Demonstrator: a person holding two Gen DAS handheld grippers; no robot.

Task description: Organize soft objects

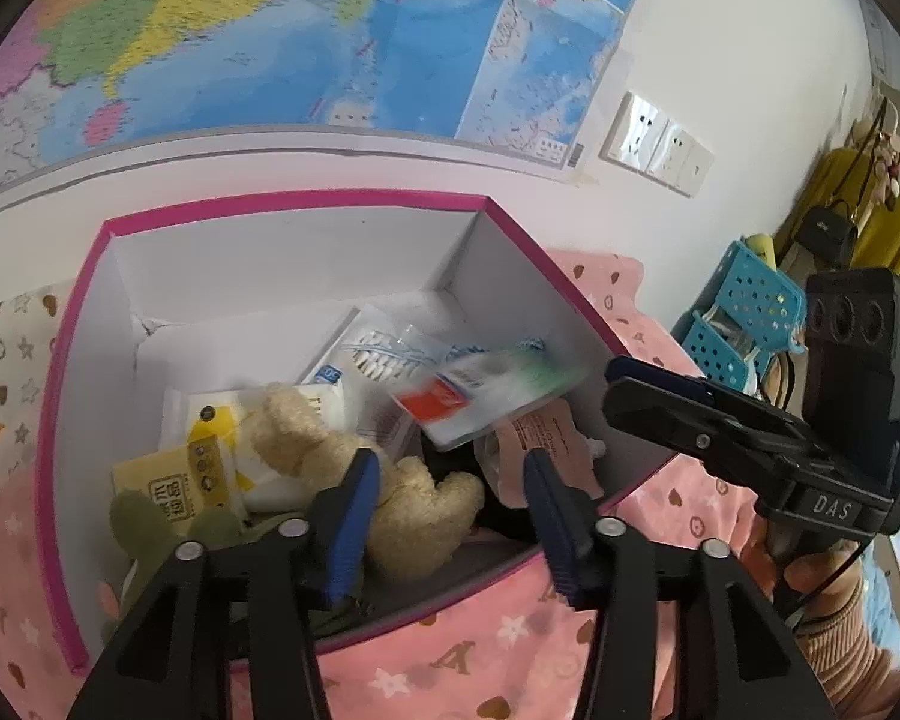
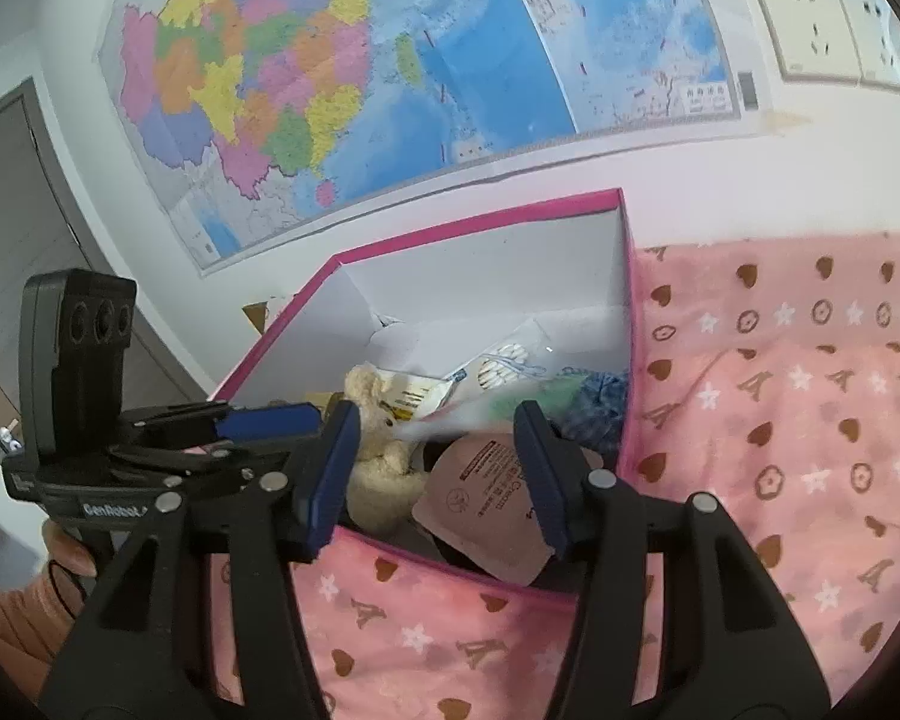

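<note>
Left tongs (image 1: pixel 450 516): mine, jaws apart, nothing gripped; they hang over the near rim of the box, with the teddy bear below the gap.
Right tongs (image 2: pixel 441 474): also parted and empty; the pink pouch lies beyond the gap, but I see no pad pressing on it.
Box (image 1: pixel 306 201): magenta-rimmed, white inside, on a pink patterned blanket (image 2: pixel 780 420) against the wall under a map (image 2: pixel 390 60).
Teddy bear (image 1: pixel 390 480): cream plush, lying near the box's near wall, head toward the left wall. Light and squashy, I judge; I would pinch the belly or a limb, since fur gives before it holds.
Blurred packet (image 1: pixel 486 384): white with red and green print, smeared, tilted above the other contents toward the right wall; probably in motion, cannot tell what it is.
Pink pouch (image 2: pixel 486 504): flat printed sachet propped at the near right corner. Likely slick film; I would take an edge seam.
Tissue packs (image 1: pixel 186 468): yellow-and-white, by the left wall; soft, compressible.
Cotton swabs bag (image 1: pixel 384 360): clear, toward the back.
Green plush (image 1: pixel 150 534): partly hidden at the near left corner.
Progress: most soft items seem already inside.
</note>
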